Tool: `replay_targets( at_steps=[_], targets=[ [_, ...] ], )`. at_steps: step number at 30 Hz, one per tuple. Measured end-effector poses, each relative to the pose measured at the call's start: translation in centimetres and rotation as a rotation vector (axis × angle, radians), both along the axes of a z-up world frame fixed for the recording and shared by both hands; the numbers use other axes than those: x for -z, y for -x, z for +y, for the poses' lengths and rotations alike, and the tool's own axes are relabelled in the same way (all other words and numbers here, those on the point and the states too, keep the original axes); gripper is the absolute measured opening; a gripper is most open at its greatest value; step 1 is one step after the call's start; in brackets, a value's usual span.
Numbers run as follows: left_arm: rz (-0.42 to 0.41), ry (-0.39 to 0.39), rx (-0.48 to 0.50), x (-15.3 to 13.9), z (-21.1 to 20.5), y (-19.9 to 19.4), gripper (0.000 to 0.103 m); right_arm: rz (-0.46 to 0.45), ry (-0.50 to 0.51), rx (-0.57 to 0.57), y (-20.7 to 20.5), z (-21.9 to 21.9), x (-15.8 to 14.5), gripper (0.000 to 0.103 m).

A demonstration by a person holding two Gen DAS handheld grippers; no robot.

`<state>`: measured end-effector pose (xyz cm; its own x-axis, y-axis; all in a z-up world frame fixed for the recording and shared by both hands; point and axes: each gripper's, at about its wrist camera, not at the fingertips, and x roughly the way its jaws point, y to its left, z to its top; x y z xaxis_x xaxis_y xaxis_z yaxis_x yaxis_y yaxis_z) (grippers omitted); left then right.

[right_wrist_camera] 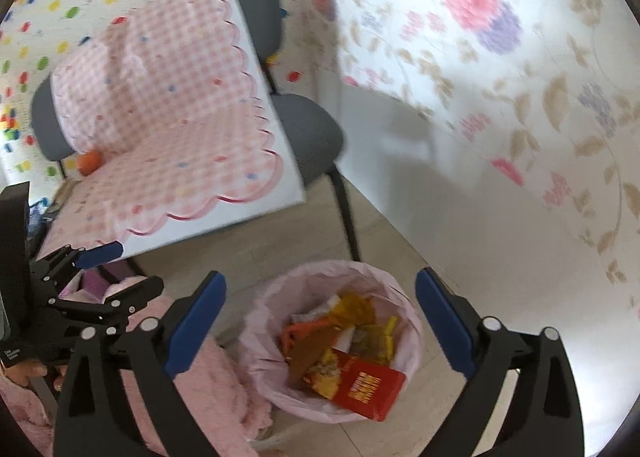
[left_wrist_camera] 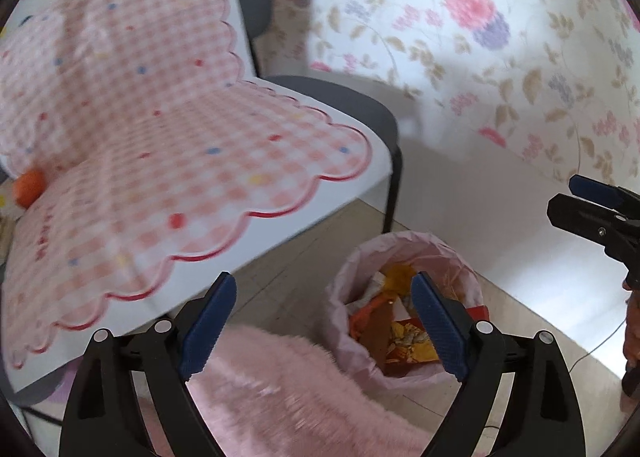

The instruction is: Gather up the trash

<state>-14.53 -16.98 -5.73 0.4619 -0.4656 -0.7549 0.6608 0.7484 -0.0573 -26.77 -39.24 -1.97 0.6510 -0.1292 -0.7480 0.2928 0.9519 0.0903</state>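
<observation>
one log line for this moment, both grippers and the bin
left gripper: open, empty | right gripper: open, empty | trash bin: pink liner, holds wrappers, red box on top
</observation>
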Motion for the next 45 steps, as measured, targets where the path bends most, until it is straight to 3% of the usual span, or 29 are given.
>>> replay_targets(
  at_steps=[8, 12, 18, 23, 31, 45],
  targets=[
    [-0.056, -0.08, -0.227, -5.2, 6.9, -1.1, 0.094, -0.082, -0.02, -0.157, -3.4, 5.3, -4.1, 0.097],
    [-0.08, -0.088, -0.337, -7.3, 10.7, -1.1, 0.095, -0.07, -0.004, -0.247, -5.0, 8.2, -5.6, 0.097],
    [-0.109, -0.09, -0.508, -9.1, 15.6, -0.5, 0.095, -0.058, 0.073, -0.347, -6.4, 12.3, -6.9, 0.097],
    [-0.075, -0.094, -0.605, -9.6, 19.1, 0.0, 0.095, -0.046, 0.106, -0.383, -7.2, 14.3, -7.6, 0.097],
    [-0.072, -0.101, -0.661, -10.2, 22.1, 0.6, 0.095, -0.062, 0.108, -0.398, -7.6, 16.0, -8.7, 0.097],
    [-0.068, -0.102, -0.675, -10.2, 22.4, 0.5, 0.095, -0.039, 0.094, -0.381, -8.0, 15.9, -8.0, 0.097]
  ],
)
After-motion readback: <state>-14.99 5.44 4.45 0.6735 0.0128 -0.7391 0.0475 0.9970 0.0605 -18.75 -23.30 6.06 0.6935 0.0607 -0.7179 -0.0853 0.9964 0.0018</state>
